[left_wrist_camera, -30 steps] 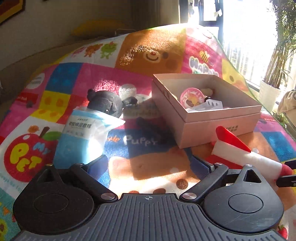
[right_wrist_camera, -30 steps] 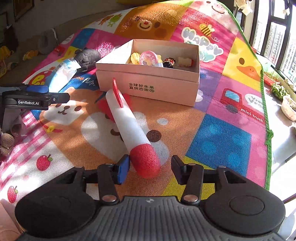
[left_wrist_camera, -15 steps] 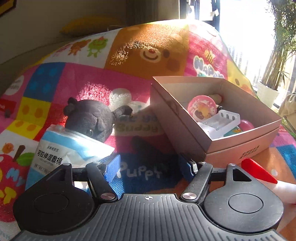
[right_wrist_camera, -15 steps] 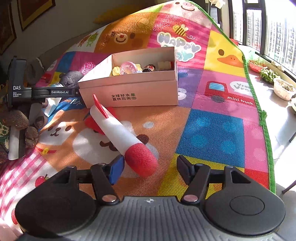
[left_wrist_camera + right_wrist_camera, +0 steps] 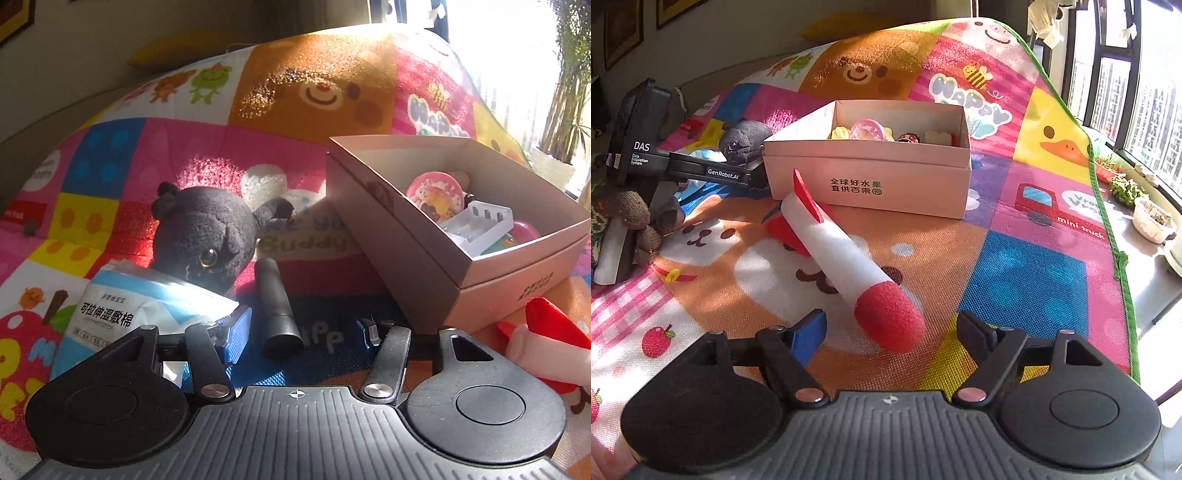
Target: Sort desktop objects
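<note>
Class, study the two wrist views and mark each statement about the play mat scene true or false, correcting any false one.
1. The foam rocket lies inside the pink box. False: it lies on the mat in front of the box.
2. The right tongs are open around the rocket's red nose. True.
3. The black plush toy sits inside the box. False: it is on the mat, to the left of it.
4. A black cylinder lies on the mat ahead of the left tongs. True.
5. The box is empty. False: it holds a round pink item and a white tray.
</note>
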`<state>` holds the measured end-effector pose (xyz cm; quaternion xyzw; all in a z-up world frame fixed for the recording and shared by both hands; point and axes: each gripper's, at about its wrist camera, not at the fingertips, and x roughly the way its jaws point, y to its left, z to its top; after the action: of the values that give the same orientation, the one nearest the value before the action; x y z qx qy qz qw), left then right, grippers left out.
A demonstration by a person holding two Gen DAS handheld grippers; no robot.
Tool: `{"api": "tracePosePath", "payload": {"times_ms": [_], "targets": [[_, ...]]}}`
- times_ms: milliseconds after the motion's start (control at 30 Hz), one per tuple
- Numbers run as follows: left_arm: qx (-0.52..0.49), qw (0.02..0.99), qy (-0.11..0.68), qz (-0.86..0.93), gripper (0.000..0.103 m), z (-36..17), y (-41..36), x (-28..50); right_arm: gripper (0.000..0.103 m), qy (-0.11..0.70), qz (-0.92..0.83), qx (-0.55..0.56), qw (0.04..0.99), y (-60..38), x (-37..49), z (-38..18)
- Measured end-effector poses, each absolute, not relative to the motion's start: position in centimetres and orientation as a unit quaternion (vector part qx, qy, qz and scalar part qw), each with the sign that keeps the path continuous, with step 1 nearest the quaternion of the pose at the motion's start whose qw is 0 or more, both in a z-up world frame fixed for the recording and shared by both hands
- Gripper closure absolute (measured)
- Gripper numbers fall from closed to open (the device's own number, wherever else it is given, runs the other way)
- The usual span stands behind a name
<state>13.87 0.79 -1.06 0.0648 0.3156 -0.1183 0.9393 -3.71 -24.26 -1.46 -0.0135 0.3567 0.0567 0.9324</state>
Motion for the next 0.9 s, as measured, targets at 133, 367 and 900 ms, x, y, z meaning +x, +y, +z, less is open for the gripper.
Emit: {"api": "tracePosePath", "payload": {"times_ms": [133,367,900], "targets": [[0.064,0.938,0.320,-0.113,0.074,-0.8,1.5,13.3,0.023,0.357,0.051,-0.011,0.933,-24.5,-3.8,-1.5],[0.075,0.925,0.336,-0.160,0.077,-0.3,1.6,7.3,0.017,0.359,0.050,-0.012,0.932,-24.4,-3.8,-1.4],[0.070,0.906,0.350,-0.226,0.049,0.1,-0.4,-2.0,0.000,0.388,0.065,-0.017,0.919,-23.7,-4.0,-1.4]]}}
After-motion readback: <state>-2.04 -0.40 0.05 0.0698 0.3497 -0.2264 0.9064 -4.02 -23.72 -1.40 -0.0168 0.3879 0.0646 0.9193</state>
